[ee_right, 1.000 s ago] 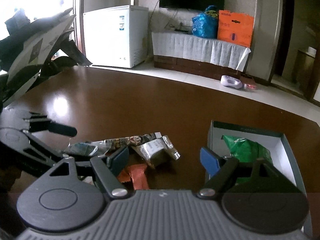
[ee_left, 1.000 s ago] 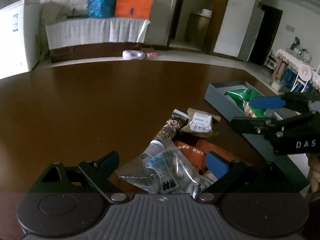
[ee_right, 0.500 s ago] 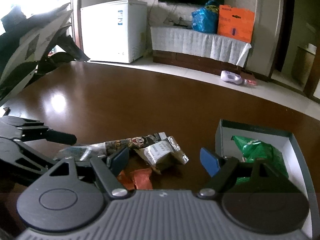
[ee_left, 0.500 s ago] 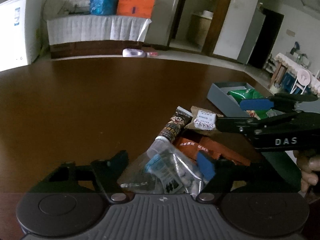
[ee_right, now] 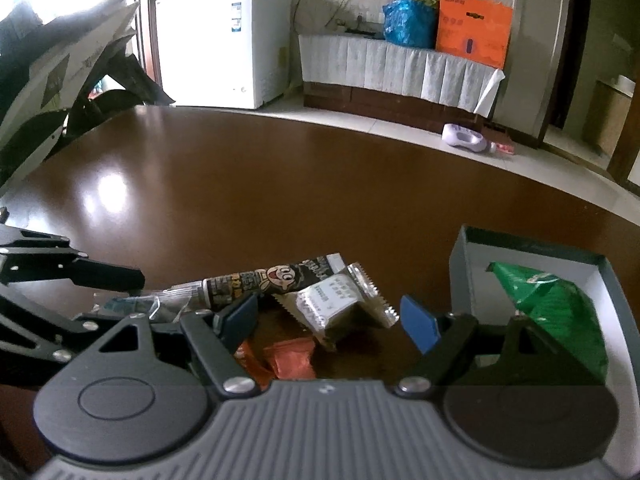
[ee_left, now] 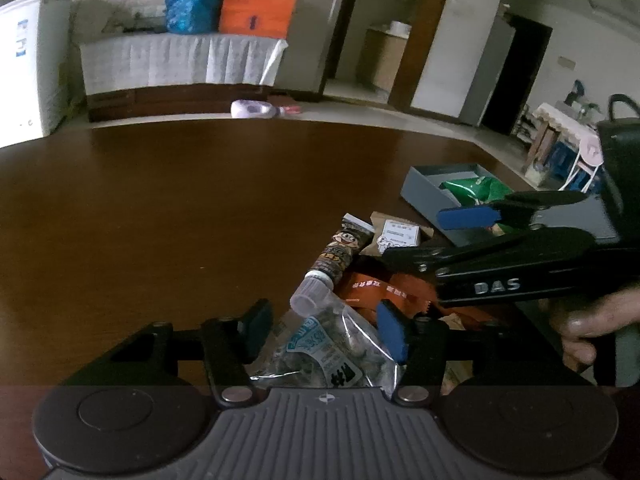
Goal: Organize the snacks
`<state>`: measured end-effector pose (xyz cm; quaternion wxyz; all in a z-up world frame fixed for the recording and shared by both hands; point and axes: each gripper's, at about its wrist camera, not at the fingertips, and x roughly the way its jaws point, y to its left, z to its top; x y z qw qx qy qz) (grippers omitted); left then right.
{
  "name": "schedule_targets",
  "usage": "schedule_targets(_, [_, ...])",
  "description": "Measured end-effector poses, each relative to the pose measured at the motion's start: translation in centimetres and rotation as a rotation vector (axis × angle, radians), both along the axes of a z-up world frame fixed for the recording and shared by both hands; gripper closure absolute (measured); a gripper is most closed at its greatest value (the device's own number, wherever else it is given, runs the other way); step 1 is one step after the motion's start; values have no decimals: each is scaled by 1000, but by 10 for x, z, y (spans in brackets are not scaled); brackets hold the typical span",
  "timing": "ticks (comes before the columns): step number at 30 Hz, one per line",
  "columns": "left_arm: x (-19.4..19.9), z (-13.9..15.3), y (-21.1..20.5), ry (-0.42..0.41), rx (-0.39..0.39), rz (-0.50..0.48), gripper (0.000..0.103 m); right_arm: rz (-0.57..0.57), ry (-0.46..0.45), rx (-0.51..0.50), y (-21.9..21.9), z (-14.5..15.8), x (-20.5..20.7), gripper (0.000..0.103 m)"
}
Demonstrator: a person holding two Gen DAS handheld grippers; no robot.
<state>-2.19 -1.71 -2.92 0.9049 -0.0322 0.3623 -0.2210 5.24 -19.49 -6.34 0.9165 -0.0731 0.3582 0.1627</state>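
— Between the left gripper's [ee_left: 324, 332] blue pads sits a clear crinkly packet [ee_left: 332, 350] of pale pieces, right?
— Yes. Its jaws have just been closing in around it. The right pad looks to be at the wrapper's edge; whether the left pad touches, I cannot tell.
— And the right gripper [ee_right: 328, 320]?
— Spread wide, nothing in it. It hangs low over the pile, above the small silver-edged biscuit pack [ee_right: 340, 300] and the orange wrappers [ee_right: 290, 360]. A hand [ee_left: 588, 324] grips its handle at the edge of the left camera's picture.
— What else lies in the heap?
— A long dark stick pack with a cartoon face [ee_left: 342, 252], lying just beside the biscuit pack and reaching toward the clear packet.
— Where do the snacks go?
— A grey box [ee_right: 460, 268] stands open on the brown table [ee_left: 180, 208], just right of the pile. One green bag [ee_right: 560, 312] already lies inside it.
— Beyond that?
— A white freezer [ee_right: 224, 44], and a skirted side table carrying a blue bag [ee_right: 408, 20] and an orange one [ee_right: 474, 32].
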Motion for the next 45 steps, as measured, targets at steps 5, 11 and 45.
schedule_targets(5, [0,-2,0,11,-5,-8,46,-21,24,-20,8,-10,10,23])
schedule_targets(11, [1,-14,-1,51,7,-20,55,-46,32,-19,14,-18,21,23])
schedule_targets(45, [-37,-19,1,54,15,-48,66,-54,58,-39,17,-33,32,45])
